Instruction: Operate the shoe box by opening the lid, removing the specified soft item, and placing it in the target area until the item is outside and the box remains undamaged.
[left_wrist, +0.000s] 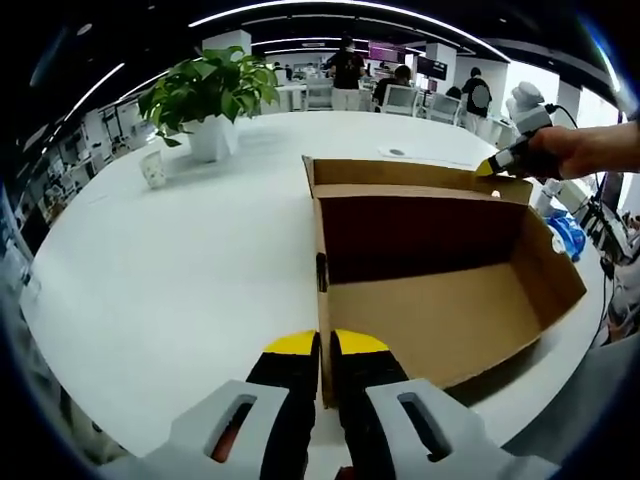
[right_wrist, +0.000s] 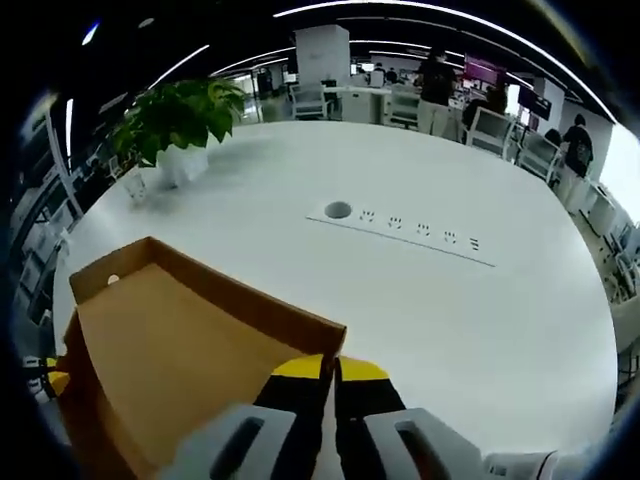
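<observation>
An open brown cardboard shoe box (left_wrist: 450, 310) lies on the round white table (left_wrist: 180, 270). Its inside shows bare cardboard, with a dark back wall. My left gripper (left_wrist: 327, 345), yellow-tipped, is shut on the top edge of the box's near side wall. At the far right corner a hand holds my right gripper (left_wrist: 497, 166), pinching the raised lid edge (left_wrist: 420, 178). In the right gripper view the jaws of my right gripper (right_wrist: 330, 368) are shut on that cardboard rim, and the lid panel (right_wrist: 170, 340) spreads to the left.
A potted plant (left_wrist: 210, 100) and a small cup (left_wrist: 153, 168) stand at the table's far left. A socket strip (right_wrist: 400, 228) is set into the tabletop beyond the box. The table edge runs close along the box's right side. People and chairs are far behind.
</observation>
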